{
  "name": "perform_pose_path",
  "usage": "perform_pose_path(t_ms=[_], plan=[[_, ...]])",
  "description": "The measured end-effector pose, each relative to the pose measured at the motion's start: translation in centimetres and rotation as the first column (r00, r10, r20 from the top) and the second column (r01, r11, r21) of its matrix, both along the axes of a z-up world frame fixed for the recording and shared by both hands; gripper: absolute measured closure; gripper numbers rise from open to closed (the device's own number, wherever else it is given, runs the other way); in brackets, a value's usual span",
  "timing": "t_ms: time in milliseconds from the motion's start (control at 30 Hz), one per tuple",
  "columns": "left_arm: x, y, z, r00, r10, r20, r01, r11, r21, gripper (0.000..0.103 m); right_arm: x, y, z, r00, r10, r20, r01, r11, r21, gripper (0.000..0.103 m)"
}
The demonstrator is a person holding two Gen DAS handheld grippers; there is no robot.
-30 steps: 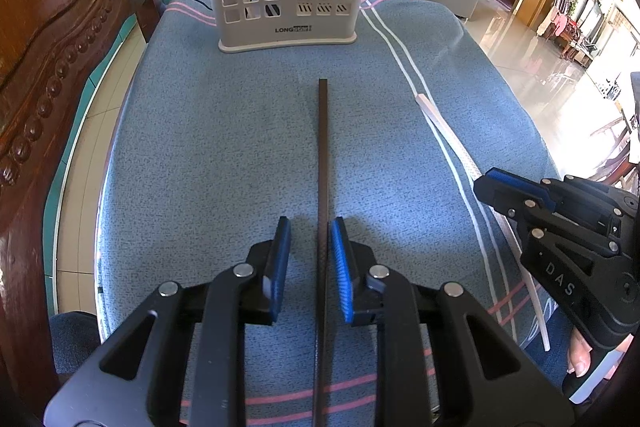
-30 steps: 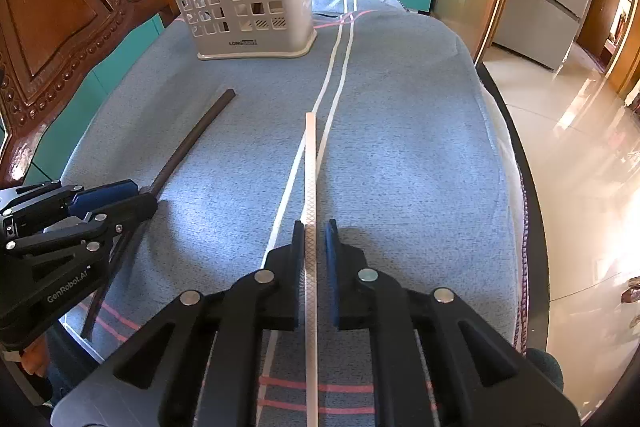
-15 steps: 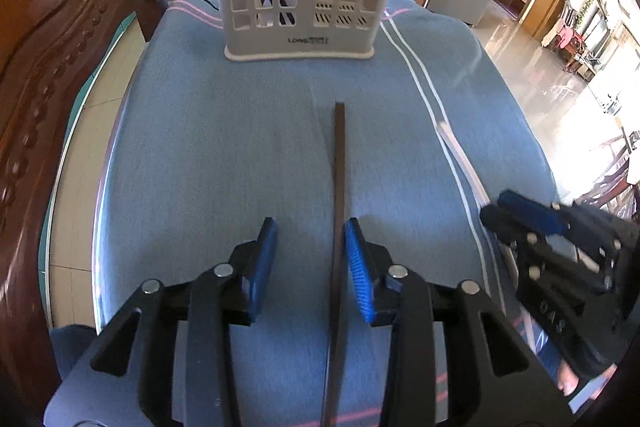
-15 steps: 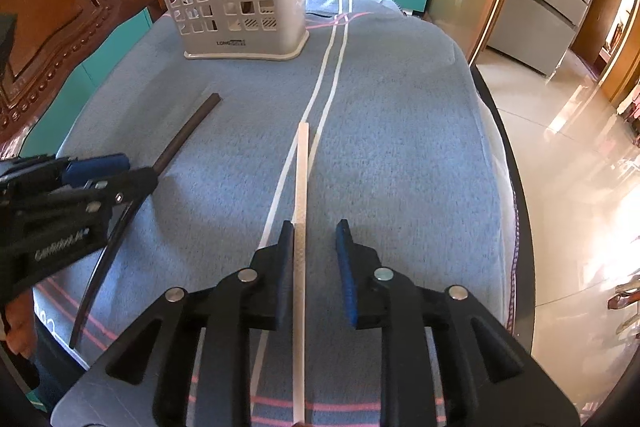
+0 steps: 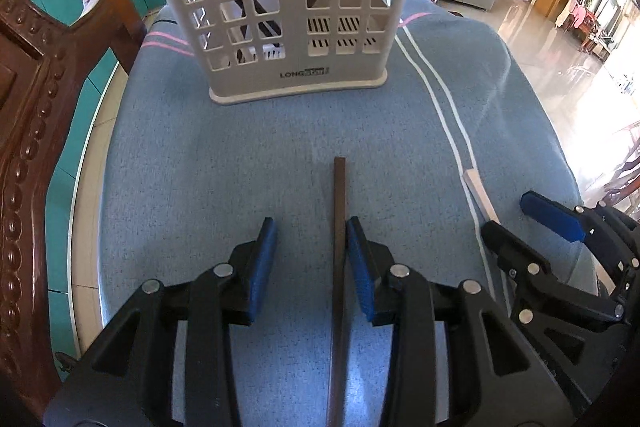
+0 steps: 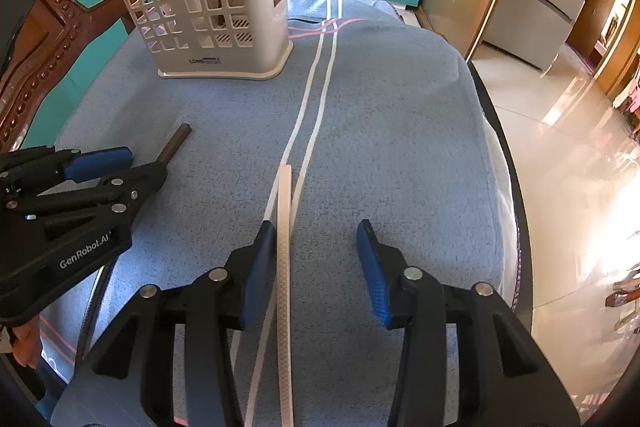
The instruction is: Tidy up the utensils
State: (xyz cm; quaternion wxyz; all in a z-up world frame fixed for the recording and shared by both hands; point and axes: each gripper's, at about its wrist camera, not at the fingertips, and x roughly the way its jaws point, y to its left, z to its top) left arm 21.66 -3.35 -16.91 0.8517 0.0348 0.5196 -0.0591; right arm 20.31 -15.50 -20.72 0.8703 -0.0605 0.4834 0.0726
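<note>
A white slotted utensil holder (image 5: pixel 280 3) stands at the far end of the blue cloth and holds several dark utensils; it also shows in the right wrist view (image 6: pixel 212 7). A dark brown stick (image 5: pixel 339 227) lies on the cloth between the jaws of my open left gripper (image 5: pixel 312 247), next to the right pad. A white stick (image 6: pixel 285 227) lies between the jaws of my open right gripper (image 6: pixel 316 251), next to the left pad. Each gripper shows at the edge of the other's view.
The blue cloth (image 6: pixel 400 131) with two white stripes covers the table. A carved wooden chair back (image 5: pixel 32 131) stands at the left. The table edge (image 6: pixel 516 195) drops off to a shiny floor on the right.
Both grippers have opened wider and moved forward along their sticks toward the holder. The sticks still lie on the cloth.
</note>
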Motion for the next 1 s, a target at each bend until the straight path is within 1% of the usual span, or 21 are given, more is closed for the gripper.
perform_pose_path(t_ms=[67, 100, 133, 167, 200, 267, 333, 433, 567, 667, 767, 867, 933, 1000], plan=[[0.1, 0.1, 0.0, 1.0, -0.002, 0.005, 0.002, 1.0, -0.001, 0.067, -0.2, -0.1, 0.0, 1.0, -0.01, 0.004, 0.01, 1.0, 0.006, 0.061], [0.2, 0.1, 0.0, 1.0, -0.003, 0.006, 0.003, 1.0, -0.006, 0.07, -0.3, -0.2, 0.0, 1.0, -0.012, 0.007, 0.012, 1.0, 0.009, 0.066], [0.0, 0.0, 0.0, 1.0, -0.006, 0.007, 0.006, 1.0, -0.01, 0.079, -0.4, -0.2, 0.1, 1.0, -0.005, 0.01, 0.005, 1.0, 0.021, 0.085], [-0.5, -0.7, -0.2, 1.0, -0.01, 0.009, 0.01, 1.0, -0.016, 0.086, -0.5, -0.2, 0.1, 1.0, 0.007, 0.007, -0.008, 0.999, 0.048, 0.096], [-0.5, -0.8, -0.2, 1.0, -0.021, 0.011, 0.021, 0.999, -0.024, 0.095, -0.5, -0.3, 0.1, 1.0, 0.008, 0.0, -0.008, 0.997, 0.073, 0.096], [-0.9, -1.3, -0.1, 1.0, -0.027, 0.016, 0.027, 1.0, -0.015, 0.096, -0.6, -0.4, 0.3, 1.0, 0.008, -0.005, -0.007, 0.996, 0.087, 0.097], [-1.0, -1.2, 0.2, 1.0, -0.023, 0.02, 0.024, 0.999, -0.037, 0.096, -1.0, -0.6, 0.9, 1.0, 0.005, 0.014, -0.007, 0.993, 0.121, 0.097], [-1.8, -0.8, 1.9, 0.997, -0.017, 0.071, 0.02, 0.999, -0.047, 0.096, -2.0, -0.9, 3.0, 0.998, 0.007, 0.07, -0.017, 0.988, 0.151, 0.097], [-3.2, 0.0, 5.5, 0.988, -0.016, 0.153, 0.027, 0.997, -0.069, 0.096, -3.6, -1.6, 7.0, 0.988, 0.017, 0.156, -0.046, 0.982, 0.186, 0.097], [-4.4, 0.5, 8.7, 0.976, -0.019, 0.217, 0.042, 0.994, -0.099, 0.096, -5.2, -2.1, 10.6, 0.972, 0.022, 0.232, -0.073, 0.974, 0.214, 0.097], [-5.9, 1.3, 11.4, 0.962, -0.011, 0.273, 0.048, 0.99, -0.129, 0.096, -6.5, -2.4, 13.2, 0.957, 0.029, 0.289, -0.099, 0.968, 0.23, 0.097], [-7.0, 2.4, 14.3, 0.941, 0.01, 0.338, 0.046, 0.987, -0.156, 0.096, -7.3, -2.7, 15.9, 0.937, 0.037, 0.346, -0.131, 0.959, 0.251, 0.096], [-7.5, 2.9, 15.9, 0.931, 0.024, 0.365, 0.043, 0.984, -0.173, 0.096, -7.5, -2.7, 17.8, 0.923, 0.042, 0.383, -0.154, 0.951, 0.267, 0.096], [-7.2, 3.7, 18.0, 0.917, 0.037, 0.397, 0.043, 0.981, -0.192, 0.096, -7.2, -2.6, 20.0, 0.903, 0.046, 0.427, -0.178, 0.945, 0.276, 0.096]])
